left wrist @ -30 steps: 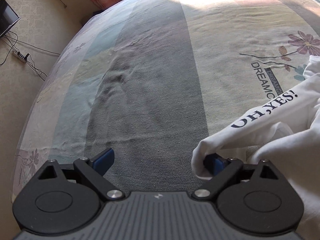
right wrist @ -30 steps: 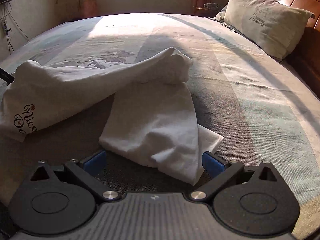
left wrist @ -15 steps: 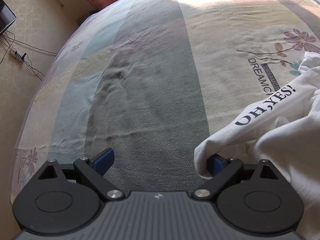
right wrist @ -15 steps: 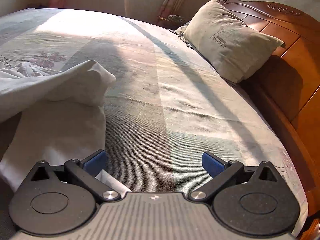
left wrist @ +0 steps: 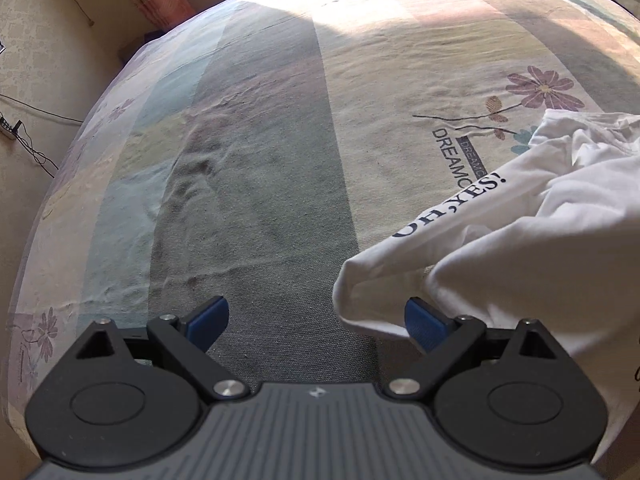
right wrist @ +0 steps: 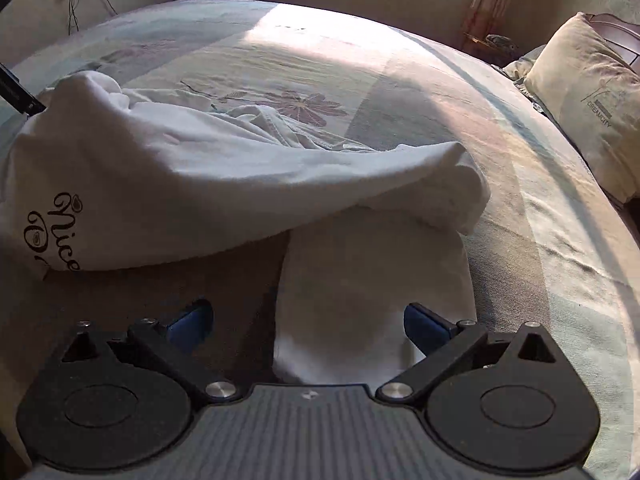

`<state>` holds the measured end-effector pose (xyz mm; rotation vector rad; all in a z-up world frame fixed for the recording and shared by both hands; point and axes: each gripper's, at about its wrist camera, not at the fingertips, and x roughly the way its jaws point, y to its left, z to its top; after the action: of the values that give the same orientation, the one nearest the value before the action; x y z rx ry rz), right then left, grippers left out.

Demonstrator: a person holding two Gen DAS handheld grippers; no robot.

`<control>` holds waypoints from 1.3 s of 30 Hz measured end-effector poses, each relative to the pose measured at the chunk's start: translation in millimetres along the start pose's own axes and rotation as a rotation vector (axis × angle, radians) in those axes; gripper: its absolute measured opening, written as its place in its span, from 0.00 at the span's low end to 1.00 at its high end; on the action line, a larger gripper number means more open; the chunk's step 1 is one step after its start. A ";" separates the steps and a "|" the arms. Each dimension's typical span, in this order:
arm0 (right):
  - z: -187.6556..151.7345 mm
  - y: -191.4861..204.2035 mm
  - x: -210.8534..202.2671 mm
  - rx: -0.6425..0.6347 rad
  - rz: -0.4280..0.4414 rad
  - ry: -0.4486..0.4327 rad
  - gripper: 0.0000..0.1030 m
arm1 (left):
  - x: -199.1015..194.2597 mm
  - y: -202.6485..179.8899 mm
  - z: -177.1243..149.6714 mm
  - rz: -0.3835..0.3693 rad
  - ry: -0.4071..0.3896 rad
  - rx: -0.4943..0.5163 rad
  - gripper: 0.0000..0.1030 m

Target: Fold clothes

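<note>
Both grippers' fingers wide apart, empty; pillow [right wrist: 591, 100] only in right view; shirt [left wrist: 520, 240] both.

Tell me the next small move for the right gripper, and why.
Probably ease the right gripper forward and close on the white garment. Its jaws are open, and the near flap already lies between the blue fingertips, flat on the bed, not yet pinched.

Both grippers are standing open, low and pointing forward.
The left gripper [left wrist: 316, 320] is keeping its 2 blue fingers [left wrist: 208, 318] wide apart; the right gripper [right wrist: 308, 322] is doing the same.
</note>
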<state>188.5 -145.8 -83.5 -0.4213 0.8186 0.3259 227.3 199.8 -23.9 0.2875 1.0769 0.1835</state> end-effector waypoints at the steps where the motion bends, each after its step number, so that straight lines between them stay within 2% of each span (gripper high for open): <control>1: -1.8 2.6 5.2 -0.023 -0.061 0.010 1.00 | -9.9 1.2 -4.4 -0.029 -0.004 0.012 0.92; 4: -10.3 -32.8 -0.6 0.044 -0.206 0.003 1.00 | -34.2 1.0 -17.7 -0.106 -0.012 0.030 0.92; 7: -18.2 -74.3 -6.4 0.113 -0.294 0.015 1.00 | -58.8 -10.8 -25.3 -0.220 -0.054 0.043 0.92; 11: -21.3 -116.4 -3.3 0.131 -0.392 0.018 1.00 | -85.4 -48.9 -25.5 -0.375 -0.111 0.085 0.93; 14: -21.1 -145.5 1.5 0.128 -0.454 0.026 1.00 | -97.7 -84.5 -24.3 -0.458 -0.143 0.147 0.93; 18: -19.2 -186.6 7.6 0.129 -0.531 0.037 1.00 | -99.8 -122.5 -22.0 -0.506 -0.166 0.188 0.93; 22: -10.8 -233.8 18.3 0.138 -0.591 0.045 1.00 | -88.9 -145.5 -19.8 -0.531 -0.139 0.187 0.93; 26: 5.0 -271.4 36.6 0.096 -0.642 0.048 1.00 | -84.8 -156.6 -18.4 -0.546 -0.119 0.182 0.93; 29: 24.5 -296.7 48.9 0.102 -0.668 0.043 1.00 | -84.8 -162.4 -17.7 -0.556 -0.114 0.185 0.93; 31: 37.6 -313.3 55.4 0.121 -0.716 0.028 1.00 | -85.5 -166.1 -17.7 -0.562 -0.112 0.190 0.93; 33: 43.4 -326.7 58.5 0.151 -0.698 0.029 1.00 | -86.1 -169.9 -17.7 -0.568 -0.110 0.195 0.93; 36: 34.7 -334.3 61.1 0.196 -0.575 0.084 1.00 | -87.0 -175.5 -17.6 -0.577 -0.107 0.203 0.93; 39: 13.8 -321.7 56.1 0.204 -0.439 0.123 1.00 | -86.2 -179.8 -20.5 -0.574 -0.101 0.210 0.93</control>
<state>373.4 -412.1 -42.3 -0.4204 0.8457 -0.1917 170.6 7.6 -18.0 0.1630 1.0384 -0.4546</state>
